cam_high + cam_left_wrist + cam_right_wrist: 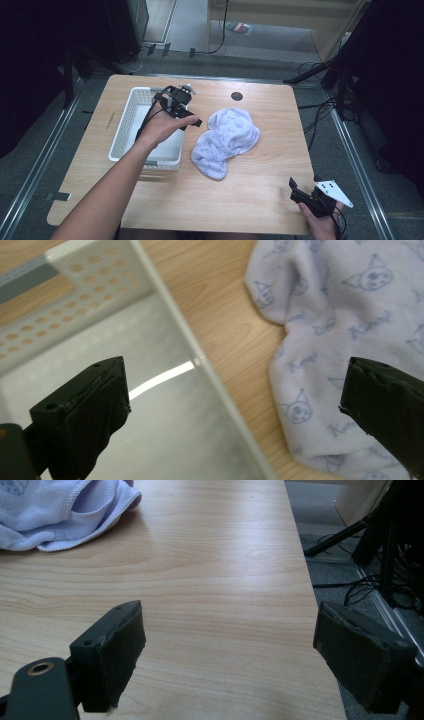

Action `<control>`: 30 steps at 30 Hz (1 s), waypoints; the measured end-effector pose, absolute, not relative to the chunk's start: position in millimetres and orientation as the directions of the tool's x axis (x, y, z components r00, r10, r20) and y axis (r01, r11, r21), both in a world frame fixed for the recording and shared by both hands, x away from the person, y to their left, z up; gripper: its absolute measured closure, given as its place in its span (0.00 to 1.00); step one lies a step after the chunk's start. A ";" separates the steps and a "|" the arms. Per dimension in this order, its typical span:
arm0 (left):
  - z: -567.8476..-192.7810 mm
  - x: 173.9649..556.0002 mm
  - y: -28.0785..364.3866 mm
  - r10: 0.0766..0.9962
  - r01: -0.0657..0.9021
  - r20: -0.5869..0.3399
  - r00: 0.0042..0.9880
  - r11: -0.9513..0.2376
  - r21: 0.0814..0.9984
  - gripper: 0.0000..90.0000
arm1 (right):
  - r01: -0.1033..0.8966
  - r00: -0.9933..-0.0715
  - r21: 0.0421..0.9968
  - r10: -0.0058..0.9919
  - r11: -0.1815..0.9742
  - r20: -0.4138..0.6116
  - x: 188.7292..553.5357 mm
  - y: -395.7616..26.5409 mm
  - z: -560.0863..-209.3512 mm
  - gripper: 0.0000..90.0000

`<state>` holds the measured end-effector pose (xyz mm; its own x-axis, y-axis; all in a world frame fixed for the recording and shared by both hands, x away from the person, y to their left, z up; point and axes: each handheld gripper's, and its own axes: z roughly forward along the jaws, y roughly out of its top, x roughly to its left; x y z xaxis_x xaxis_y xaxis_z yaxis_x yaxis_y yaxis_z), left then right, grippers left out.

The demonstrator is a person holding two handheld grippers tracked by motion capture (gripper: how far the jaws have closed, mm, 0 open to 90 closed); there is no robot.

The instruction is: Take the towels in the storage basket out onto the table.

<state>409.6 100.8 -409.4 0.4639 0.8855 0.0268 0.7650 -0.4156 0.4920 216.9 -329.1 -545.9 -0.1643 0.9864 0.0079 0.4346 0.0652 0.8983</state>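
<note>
A pale lilac garment (226, 141) printed with small cat faces lies crumpled at the middle of the wooden table (260, 185). To its left stands a white perforated basket (131, 111). My left gripper (192, 120) hovers open over the basket's right rim, between basket and garment. In the left gripper view its jaws straddle the basket rim (200, 362), with the garment (330, 315) at the right. My right gripper (305, 187) is open near the table's front right corner, holding nothing. The right gripper view has the garment's hem (65, 515) far off at the upper left.
A small dark round disc (236, 96) sits in the tabletop near the far edge. Cables and stand legs (320, 70) lie on the floor to the right, and metal rails (45, 160) run along both sides of the table. Bare wood (210, 580) stretches ahead of my right gripper.
</note>
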 end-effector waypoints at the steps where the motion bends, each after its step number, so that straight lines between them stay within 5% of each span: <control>1: -409.4 409.6 100.8 0.885 0.765 0.027 0.464 -0.416 0.492 0.00 | 0.436 -0.164 0.898 0.986 0.065 0.008 216.9 -329.1 -545.9 0.15; 30: -410.9 360.0 227.8 0.954 0.776 0.008 0.300 -0.249 0.580 0.00 | 0.440 -0.159 0.896 0.987 0.065 0.006 217.4 -328.8 -546.0 0.15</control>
<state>360.0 227.8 -410.9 0.3000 0.9539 0.0077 0.7761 -0.2487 0.5795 217.4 -328.8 -546.0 -0.1594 0.9872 0.0065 0.4401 0.0652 0.8956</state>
